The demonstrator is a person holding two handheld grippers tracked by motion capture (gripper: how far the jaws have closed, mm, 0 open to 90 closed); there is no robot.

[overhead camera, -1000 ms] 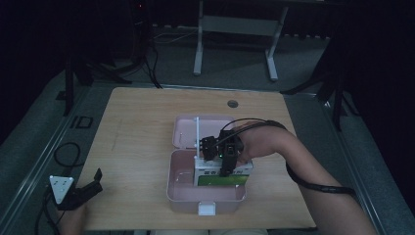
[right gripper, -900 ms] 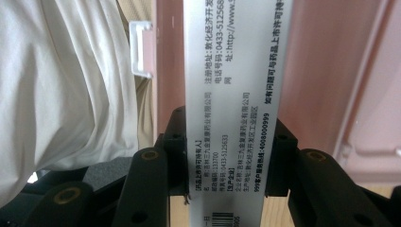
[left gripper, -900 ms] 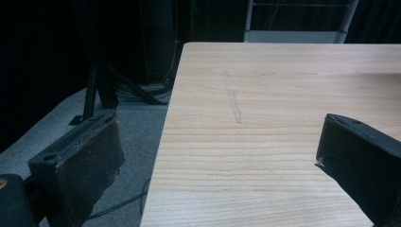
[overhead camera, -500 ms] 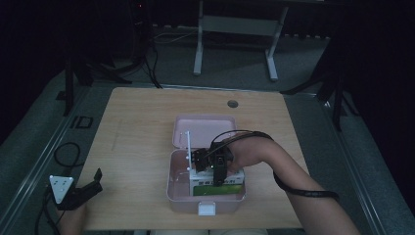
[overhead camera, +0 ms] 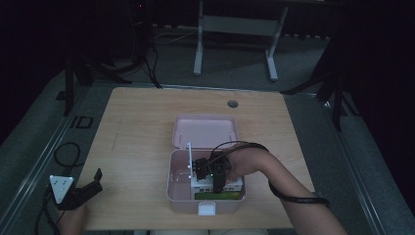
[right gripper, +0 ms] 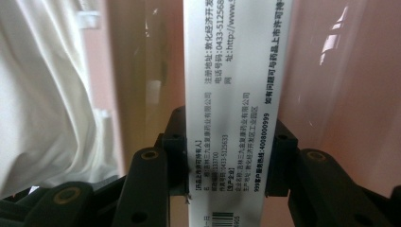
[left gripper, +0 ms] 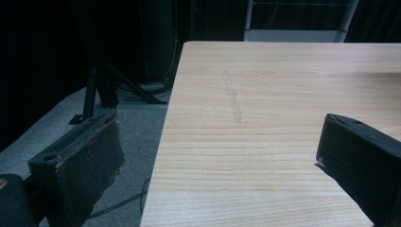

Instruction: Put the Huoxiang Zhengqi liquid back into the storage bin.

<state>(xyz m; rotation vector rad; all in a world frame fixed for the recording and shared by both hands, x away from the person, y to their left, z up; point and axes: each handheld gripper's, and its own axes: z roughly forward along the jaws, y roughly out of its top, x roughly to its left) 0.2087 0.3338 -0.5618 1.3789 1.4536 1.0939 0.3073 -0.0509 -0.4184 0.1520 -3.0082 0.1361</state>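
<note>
You have one pink box (overhead camera: 182, 193) with one lid (overhead camera: 204, 131); one white packet (right gripper: 231, 104); two grippers (overhead camera: 89, 185) (overhead camera: 214, 179).

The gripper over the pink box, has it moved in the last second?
Yes. Against the still pink box, the right gripper has come toward the person, from the hinge side to the box's front half, clamping a white carton.

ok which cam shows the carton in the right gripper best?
Right gripper view: the white printed carton sits between that gripper's pads, with its text and barcode visible. In the high view it is a small white and green shape in the pink box under the hand. The left gripper view looks along the table, away from it.
</note>
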